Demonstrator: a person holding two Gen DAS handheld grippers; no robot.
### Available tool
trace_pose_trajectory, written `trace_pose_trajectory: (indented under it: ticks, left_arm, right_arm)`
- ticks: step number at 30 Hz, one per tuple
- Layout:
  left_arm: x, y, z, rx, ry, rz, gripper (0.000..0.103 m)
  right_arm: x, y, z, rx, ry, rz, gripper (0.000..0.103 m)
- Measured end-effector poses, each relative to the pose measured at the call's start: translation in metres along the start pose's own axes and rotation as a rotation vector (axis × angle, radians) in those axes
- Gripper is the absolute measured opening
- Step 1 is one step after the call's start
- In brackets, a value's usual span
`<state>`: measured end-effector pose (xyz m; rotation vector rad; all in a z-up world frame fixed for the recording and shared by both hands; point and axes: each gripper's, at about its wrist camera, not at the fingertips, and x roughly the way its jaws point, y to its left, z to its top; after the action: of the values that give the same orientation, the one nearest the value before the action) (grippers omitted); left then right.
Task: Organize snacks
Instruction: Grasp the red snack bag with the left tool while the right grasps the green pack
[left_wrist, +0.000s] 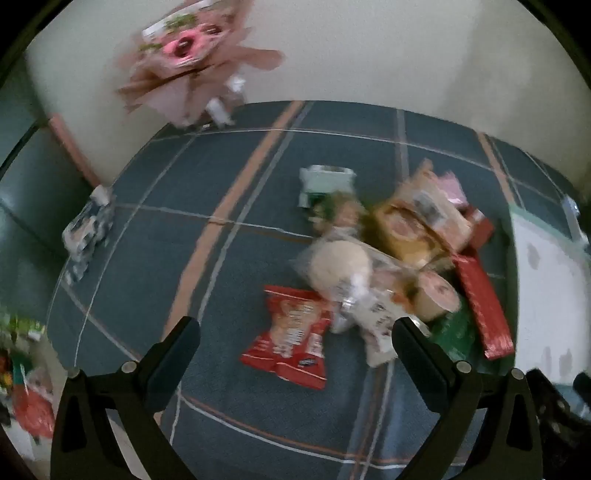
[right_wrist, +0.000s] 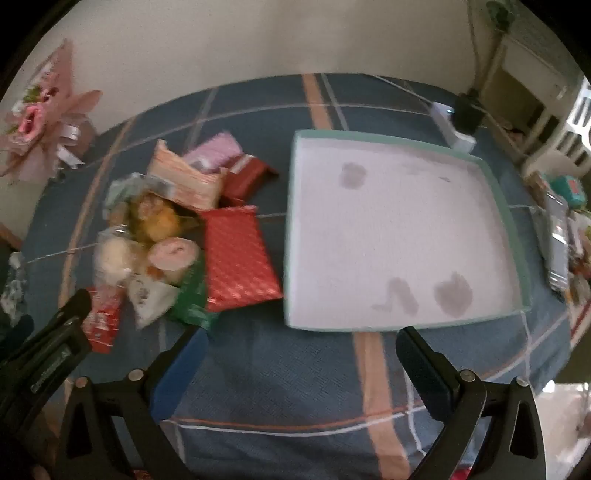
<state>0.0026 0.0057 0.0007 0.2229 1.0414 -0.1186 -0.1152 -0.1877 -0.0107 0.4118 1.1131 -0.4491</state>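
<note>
Just ahead of the right gripper, whose jaws stand wide apart on nothing, lies a shallow box, teal-rimmed, bare inside except stains. Left of it sits the snack pile. The left gripper gapes over a red packet.

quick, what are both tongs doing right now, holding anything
Left tongs: open wide, holding nothing, above the red snack bag.
Right tongs: open wide, holding nothing, near the empty box.
</note>
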Motion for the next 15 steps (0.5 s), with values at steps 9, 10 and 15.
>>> trace_pose_trajectory:
  ticks: [9,10,15]
  left_arm:
    - [0.026,0.037,0.000,-0.152,0.050,-0.011,0.103]
    - [0.026,0.039,-0.001,-0.172,0.053,-0.038,0.103]
    - [0.036,0.046,-0.003,-0.179,0.107,-0.060,0.103]
  right_arm:
    - [0.013,0.053,0.009,-0.128,-0.005,0.160,0.103]
    - [0.016,0.059,0.009,-0.144,0.002,0.174,0.103]
    - [0.029,0.079,0.008,-0.204,0.039,0.228,0.090]
